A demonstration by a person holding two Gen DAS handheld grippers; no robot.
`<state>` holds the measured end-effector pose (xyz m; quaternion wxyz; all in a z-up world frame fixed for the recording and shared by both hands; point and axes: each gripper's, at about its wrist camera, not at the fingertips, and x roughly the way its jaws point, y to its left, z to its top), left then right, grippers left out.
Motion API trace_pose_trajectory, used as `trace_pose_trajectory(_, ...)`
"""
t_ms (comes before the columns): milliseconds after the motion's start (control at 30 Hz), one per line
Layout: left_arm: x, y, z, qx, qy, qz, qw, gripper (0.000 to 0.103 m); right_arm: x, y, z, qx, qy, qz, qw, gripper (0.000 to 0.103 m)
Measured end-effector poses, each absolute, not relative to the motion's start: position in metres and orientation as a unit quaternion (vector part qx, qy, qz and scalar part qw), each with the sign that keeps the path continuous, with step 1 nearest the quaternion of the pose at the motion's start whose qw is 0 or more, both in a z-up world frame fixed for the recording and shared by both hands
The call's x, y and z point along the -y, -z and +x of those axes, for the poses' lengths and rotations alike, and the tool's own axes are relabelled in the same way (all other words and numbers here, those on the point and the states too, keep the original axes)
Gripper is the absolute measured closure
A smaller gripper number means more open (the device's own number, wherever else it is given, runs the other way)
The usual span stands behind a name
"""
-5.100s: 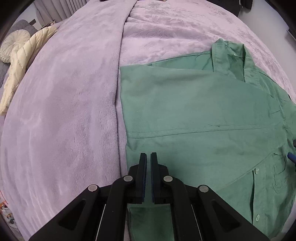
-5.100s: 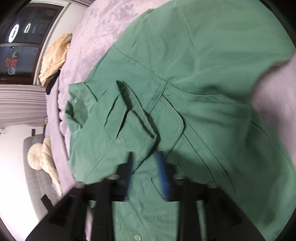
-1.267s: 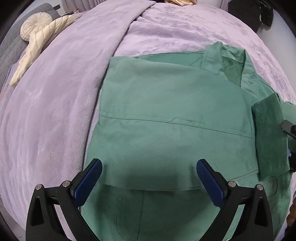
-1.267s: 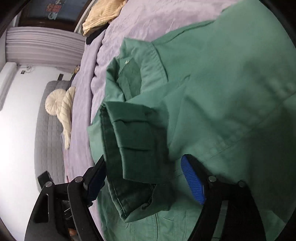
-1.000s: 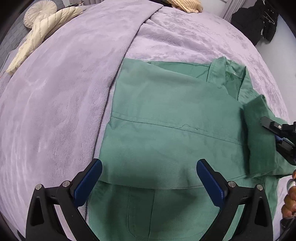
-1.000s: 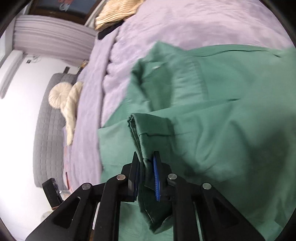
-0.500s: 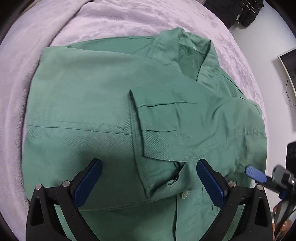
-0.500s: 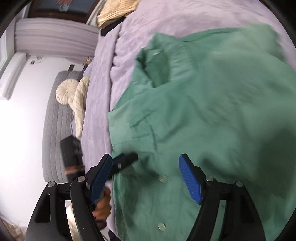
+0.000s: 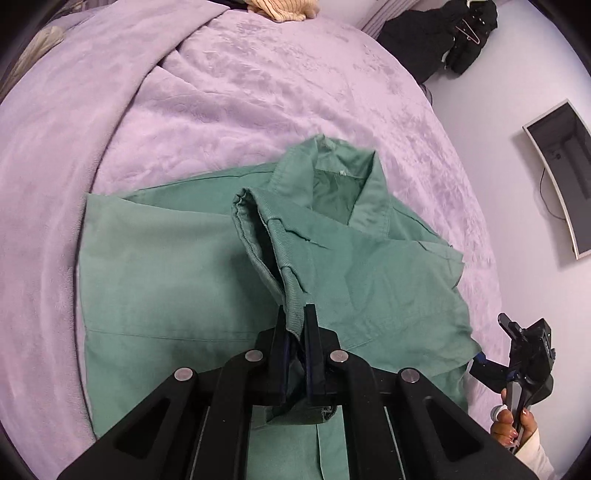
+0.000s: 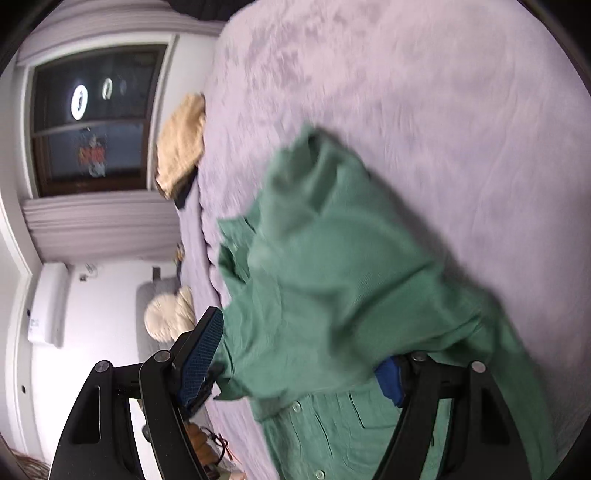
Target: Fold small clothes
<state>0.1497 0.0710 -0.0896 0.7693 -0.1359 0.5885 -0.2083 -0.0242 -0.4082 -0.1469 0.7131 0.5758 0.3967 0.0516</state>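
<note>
Green shirt [image 9: 177, 280] on lilac blanket [image 9: 229, 92], left gripper [image 9: 295, 325] just clamped on its cuff, right gripper [image 10: 299, 354] spread wide, no legible writing

Setting: home bedroom. A bed [image 9: 258, 92] covered in a lilac plush blanket fills both wrist views. A window [image 10: 88, 122] shows dark glass above pleated curtains [image 10: 99, 229]. A wall-mounted air conditioner [image 10: 46, 306] sits on the white wall. Dark clothes with a hanger [image 9: 443, 33] hang in a corner. A flat screen [image 9: 561, 177] is fixed to the wall. A cream round cushion [image 10: 162, 317] rests on a grey quilted headboard.
</note>
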Motion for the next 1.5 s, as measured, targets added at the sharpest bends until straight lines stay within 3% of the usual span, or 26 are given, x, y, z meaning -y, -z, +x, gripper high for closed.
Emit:
trace_pose_trajectory(167,-0.068,0.137,0.144,-0.633,0.179,-0.102,0.746,0.096,0.435,0.159,-0.036,-0.393,-0.003,0.579,0.714,0.025)
trace_pose_trajectory(300,-0.063,0.158,0.126,-0.642,0.161,-0.074,0.746,0.095,0.443,0.175,-0.050,-0.443,0.009,0.580,0.683,0.029)
trace_pose_trajectory(433,-0.061,0.155,0.126,-0.638,0.160,-0.062,0.751,0.095,0.423,0.130,-0.046,-0.480,-0.120,0.514,0.701,0.027)
trace_pose_trajectory(567,-0.053,0.150,0.125,-0.635,0.155,-0.040,0.756,0.095,0.430,0.094,-0.005,-0.478,-0.106,0.428,0.759,0.027)
trace_pose_trajectory(733,-0.054,0.146,0.123,-0.631,0.148,-0.033,0.761,0.095,0.451,0.133,0.083,-0.503,-0.041,0.394,0.768,0.029)
trace_pose_trajectory(767,-0.055,0.145,0.122,-0.630,0.148,-0.032,0.762,0.095,0.455,0.142,0.095,-0.508,-0.035,0.393,0.765,0.039)
trace_pose_trajectory(800,-0.056,0.143,0.122,-0.629,0.147,-0.032,0.763,0.095,0.459,0.152,0.103,-0.514,-0.031,0.398,0.759,0.056)
trace_pose_trajectory(867,-0.059,0.137,0.122,-0.624,0.147,-0.034,0.767,0.095,0.465,0.169,0.108,-0.520,-0.026,0.436,0.734,0.067)
trace_pose_trajectory(1133,-0.059,0.132,0.121,-0.625,0.146,-0.026,0.767,0.095,0.477,0.152,0.080,-0.438,-0.089,0.551,0.705,0.064)
trace_pose_trajectory(1333,-0.052,0.127,0.120,-0.620,0.145,-0.015,0.771,0.095,0.437,0.176,0.113,-0.507,-0.115,0.554,0.650,0.062)
trace_pose_trajectory(1433,-0.050,0.124,0.120,-0.617,0.148,-0.004,0.773,0.095,0.433,0.184,0.118,-0.508,-0.091,0.571,0.639,0.046)
trace_pose_trajectory(1500,-0.049,0.122,0.121,-0.614,0.147,-0.003,0.776,0.095,0.438,0.178,0.122,-0.507,-0.054,0.546,0.665,0.050)
